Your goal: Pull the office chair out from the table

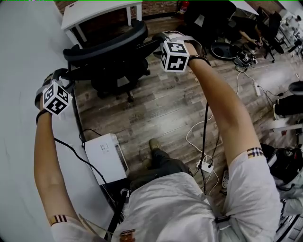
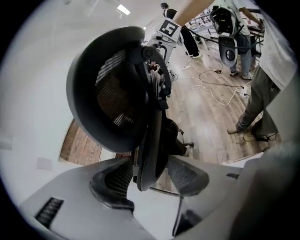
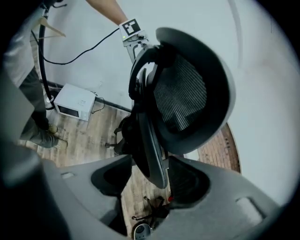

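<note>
Office chair (image 1: 106,46) stands clear of the table (image 1: 19,123), seemingly pulled out, while your left gripper (image 2: 150,176) and right gripper (image 3: 151,180), jaws wide open, straddle its backrest rim (image 2: 151,140) without gripping.

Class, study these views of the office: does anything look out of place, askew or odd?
Yes. A white appliance sits on the floor beside the table, and loose cables trail across the boards near the person's shoe, probably a trip hazard.

Grey-brown wood floor (image 1: 175,104), red brick wall (image 1: 156,6) at the far end, white desk (image 1: 94,10) before it, white box (image 1: 106,156) and power strip (image 1: 206,164) on the floor, ceiling light (image 2: 124,9)
</note>
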Demonstrator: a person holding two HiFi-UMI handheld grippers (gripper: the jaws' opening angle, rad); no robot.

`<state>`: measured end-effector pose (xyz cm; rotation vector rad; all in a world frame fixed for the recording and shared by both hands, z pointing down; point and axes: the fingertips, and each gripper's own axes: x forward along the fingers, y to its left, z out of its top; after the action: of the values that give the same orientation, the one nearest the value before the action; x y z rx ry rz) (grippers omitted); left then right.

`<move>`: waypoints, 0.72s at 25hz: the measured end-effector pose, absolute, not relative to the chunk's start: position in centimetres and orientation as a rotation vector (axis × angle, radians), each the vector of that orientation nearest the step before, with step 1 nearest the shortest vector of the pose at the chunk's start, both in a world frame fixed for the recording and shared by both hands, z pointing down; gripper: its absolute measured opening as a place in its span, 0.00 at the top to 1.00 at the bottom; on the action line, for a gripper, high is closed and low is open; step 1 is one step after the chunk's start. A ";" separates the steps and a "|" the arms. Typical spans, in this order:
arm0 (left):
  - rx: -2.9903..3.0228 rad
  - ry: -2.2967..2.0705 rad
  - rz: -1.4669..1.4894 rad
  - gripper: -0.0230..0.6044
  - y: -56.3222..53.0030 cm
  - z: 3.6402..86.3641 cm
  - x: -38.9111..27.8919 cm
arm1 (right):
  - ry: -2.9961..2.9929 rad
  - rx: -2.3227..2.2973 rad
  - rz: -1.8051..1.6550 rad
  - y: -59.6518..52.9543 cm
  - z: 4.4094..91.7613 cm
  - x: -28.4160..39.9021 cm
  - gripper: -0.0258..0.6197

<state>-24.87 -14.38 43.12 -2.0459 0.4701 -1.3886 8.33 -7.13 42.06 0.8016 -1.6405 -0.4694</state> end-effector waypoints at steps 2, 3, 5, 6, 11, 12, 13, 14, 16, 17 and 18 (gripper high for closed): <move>-2.067 0.489 -1.360 0.59 -12.9 42.1 -24.6 | -1.649 0.823 -0.463 -5.6 41.2 8.2 0.59; -2.083 0.505 -1.344 0.59 -12.1 41.6 -24.4 | -1.655 0.834 -0.460 -4.8 40.8 8.1 0.59; -2.135 0.552 -1.301 0.59 -10.6 40.9 -24.1 | -1.675 0.860 -0.454 -3.4 40.2 7.8 0.59; -2.170 0.583 -1.271 0.59 -9.8 40.5 -23.9 | -1.690 0.878 -0.451 -2.8 39.9 7.7 0.59; -2.349 0.744 -1.090 0.59 -5.4 38.6 -21.9 | -1.829 1.019 -0.400 0.3 38.1 7.3 0.60; -2.384 0.775 -1.047 0.60 -4.4 38.2 -21.4 | -1.868 1.056 -0.384 1.0 37.6 7.2 0.61; -2.421 0.808 -0.999 0.60 -3.4 37.7 -20.8 | -1.912 1.093 -0.368 1.8 37.0 7.1 0.61; -2.460 0.842 -0.944 0.60 -2.4 37.1 -20.3 | -1.959 1.127 -0.355 2.6 36.4 6.8 0.61; -2.553 0.910 -0.798 0.60 0.0 35.5 -18.9 | -2.058 1.182 -0.347 4.4 35.0 6.0 0.63; -2.603 0.943 -0.709 0.61 1.2 34.5 -18.1 | -2.104 1.202 -0.351 5.3 34.4 5.5 0.65; -2.650 0.971 -0.615 0.61 2.4 33.6 -17.4 | -2.143 1.217 -0.357 6.2 33.9 5.0 0.66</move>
<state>-17.39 2.40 33.57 -2.6499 0.9706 -0.6153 5.02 6.20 33.89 1.2168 -2.1427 -0.3567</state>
